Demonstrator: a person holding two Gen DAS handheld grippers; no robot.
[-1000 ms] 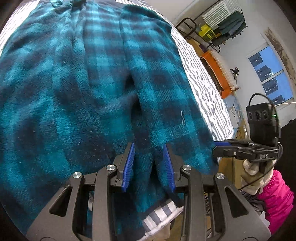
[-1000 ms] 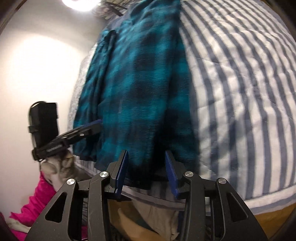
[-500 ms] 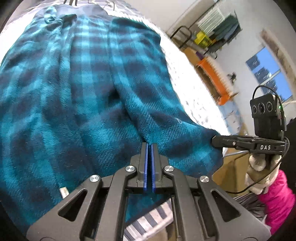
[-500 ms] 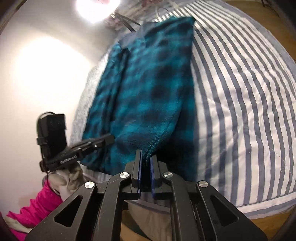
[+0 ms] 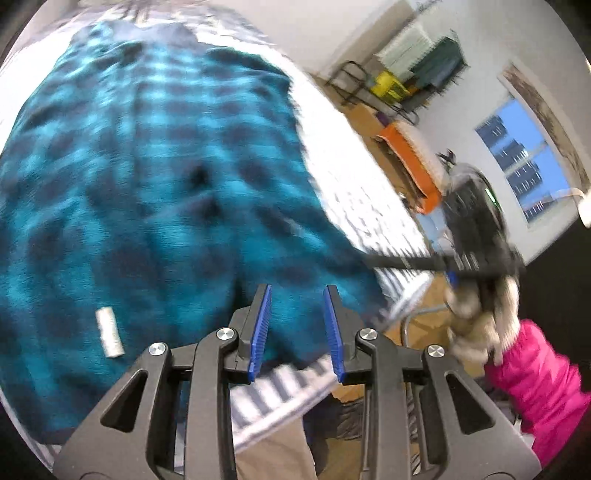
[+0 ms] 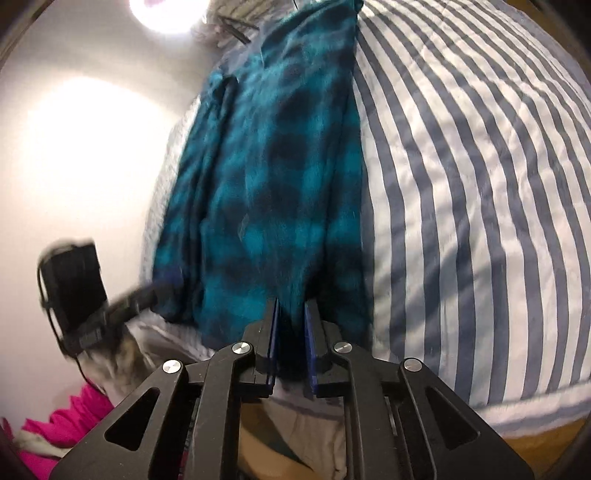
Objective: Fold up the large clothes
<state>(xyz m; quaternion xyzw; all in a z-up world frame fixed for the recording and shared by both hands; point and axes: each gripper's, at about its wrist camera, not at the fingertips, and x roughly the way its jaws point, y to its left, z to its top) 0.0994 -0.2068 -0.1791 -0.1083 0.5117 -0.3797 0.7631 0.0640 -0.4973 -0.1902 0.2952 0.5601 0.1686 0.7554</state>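
Note:
A teal and black plaid fleece garment (image 5: pixel 147 184) lies spread on the bed's striped cover (image 6: pixel 480 184). In the left wrist view my left gripper (image 5: pixel 297 291) is over the garment's near hem. Its jaws are opening, and the blue pads stand apart from the cloth. A white label (image 5: pixel 109 332) shows on the fabric to its left. In the right wrist view the garment (image 6: pixel 277 166) narrows down into my right gripper (image 6: pixel 291 306). Its jaws are opening slightly, with the hem still filling the narrow gap. Each gripper appears blurred in the other's view, held by a hand in a pink sleeve (image 5: pixel 535 380).
The bed edge runs just below both grippers, with wooden floor beyond it. A white wall (image 6: pixel 74 147) and a bright lamp (image 6: pixel 166 11) lie left of the bed. A window (image 5: pixel 524 162), an orange object (image 5: pixel 417 162) and a clothes rack (image 5: pixel 417 55) stand at the right.
Both grippers shut on the near hem half a second ago. The left has since opened, let the cloth go and lifted. The right has parted a little, with cloth still in it.

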